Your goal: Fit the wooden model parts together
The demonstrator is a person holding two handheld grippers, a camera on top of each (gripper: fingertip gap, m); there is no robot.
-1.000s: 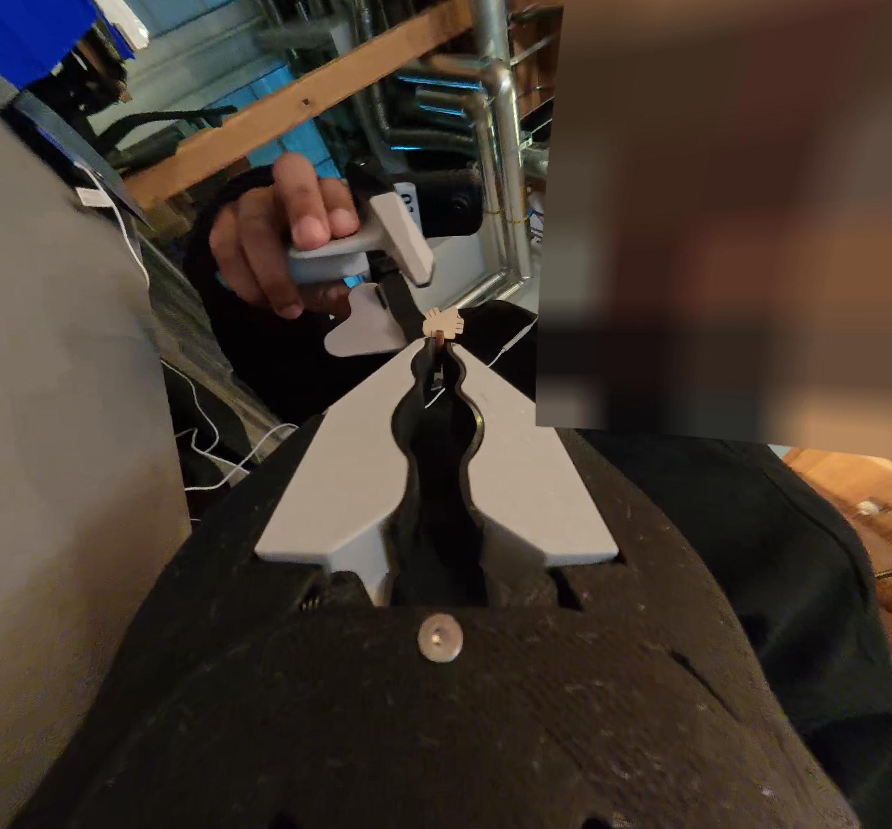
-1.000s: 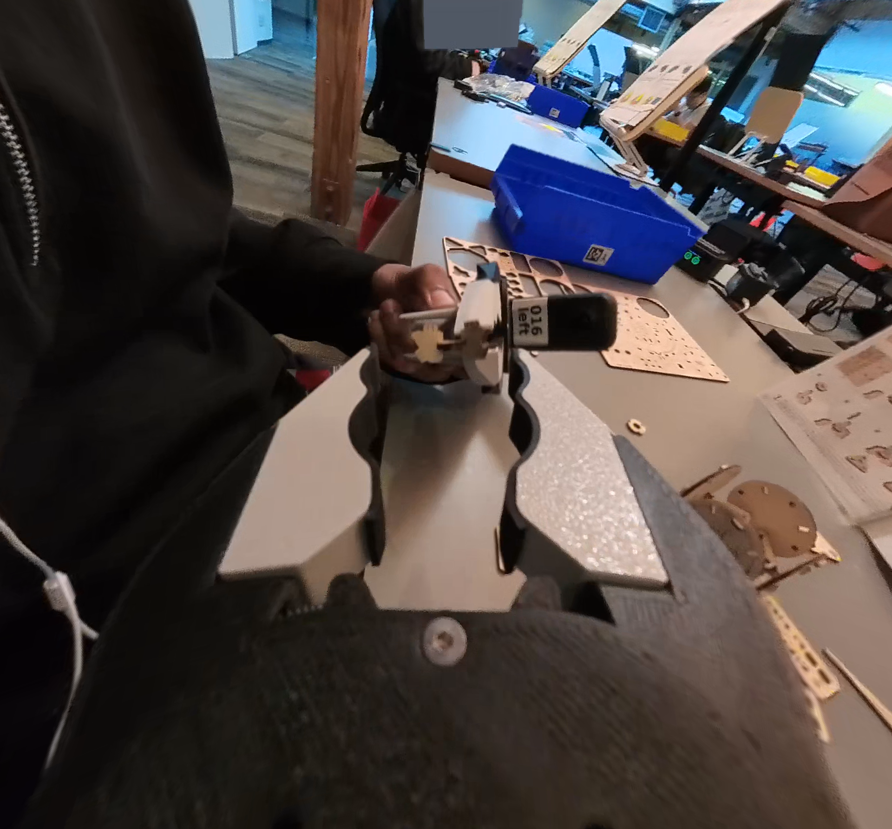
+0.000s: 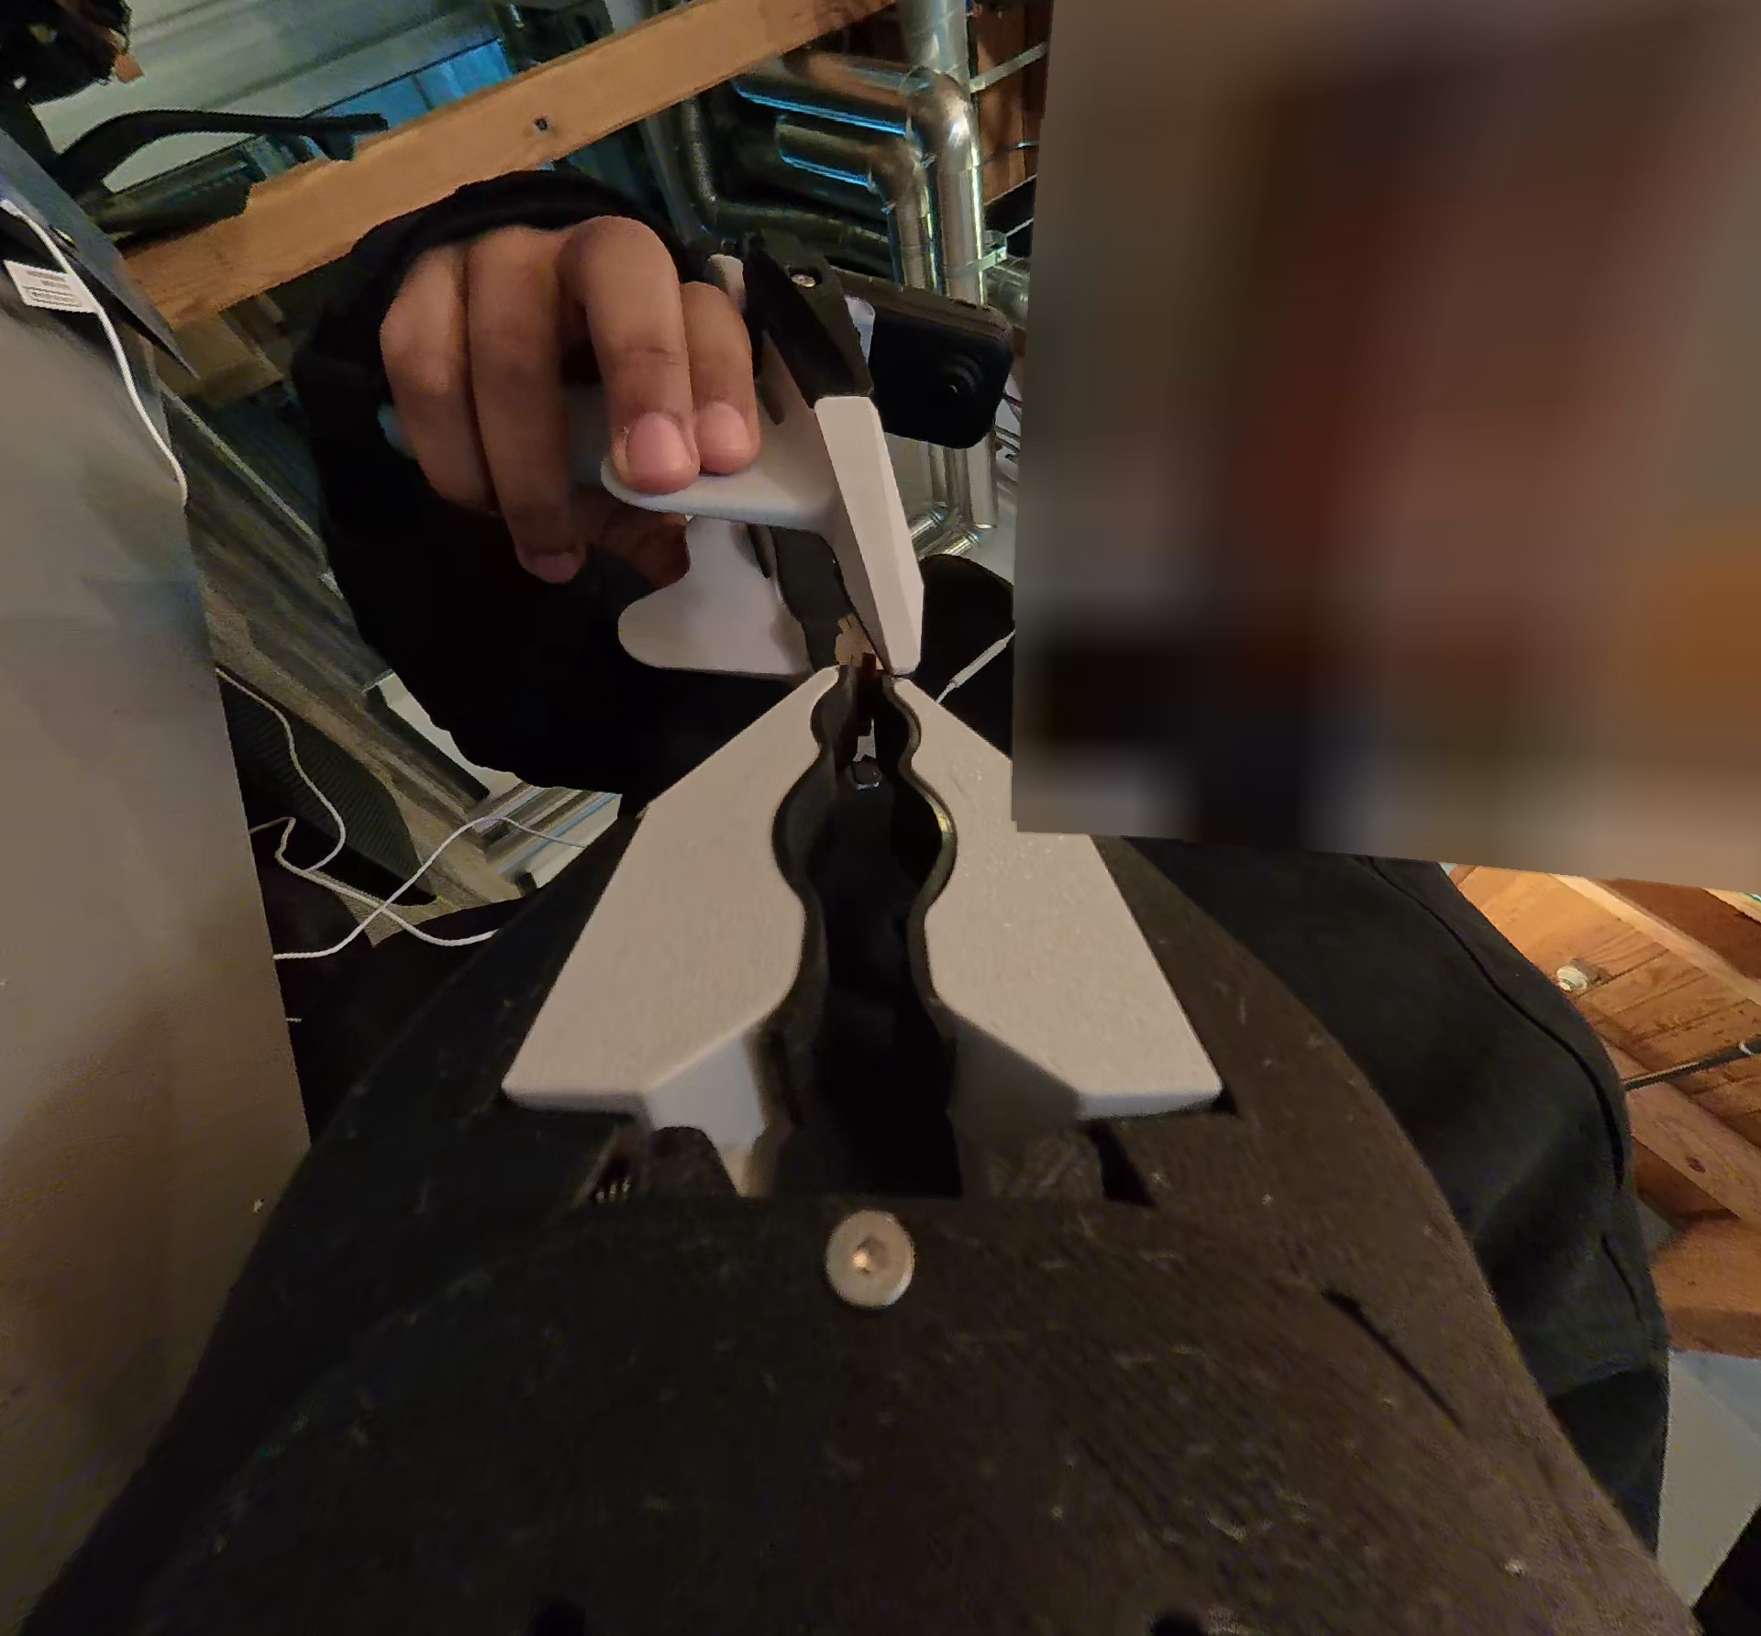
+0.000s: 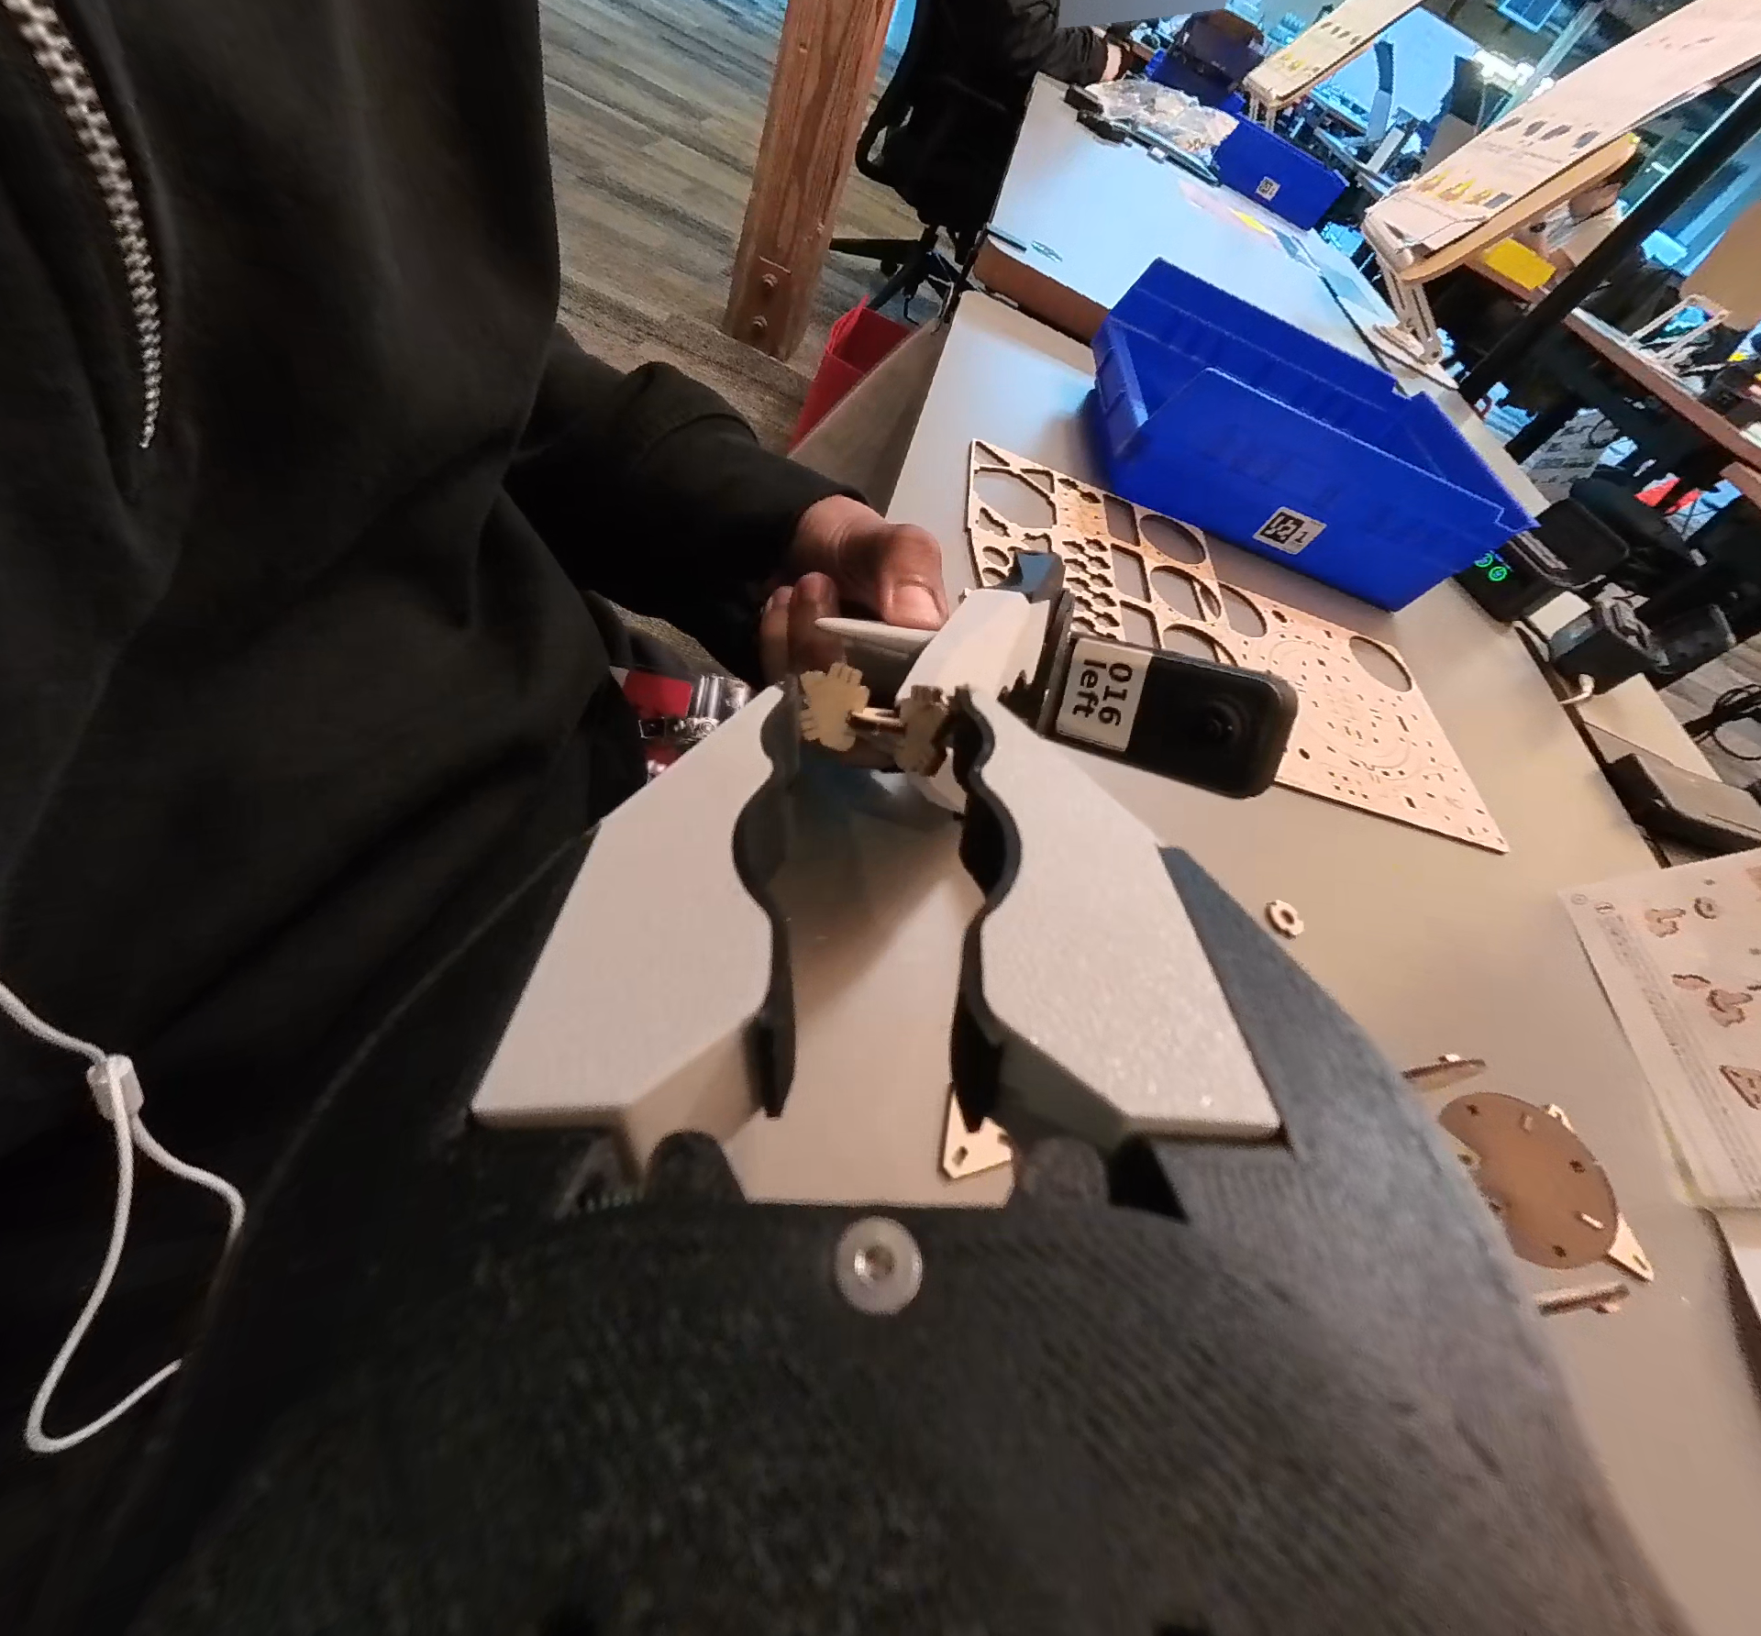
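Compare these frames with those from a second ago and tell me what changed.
The right gripper has narrowed its jaws and closed in around the small wooden gear assembly, its fingertips now flanking the two gear-shaped ends; whether the pads press on them is unclear. The left gripper stays shut on the assembly's middle. The blue bin and the cut-out wooden sheet on the table have not moved.

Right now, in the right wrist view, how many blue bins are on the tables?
2. One blue bin sits on the near table beside the cut-out wooden sheet; a second blue bin sits on the far table behind. More may be hidden.
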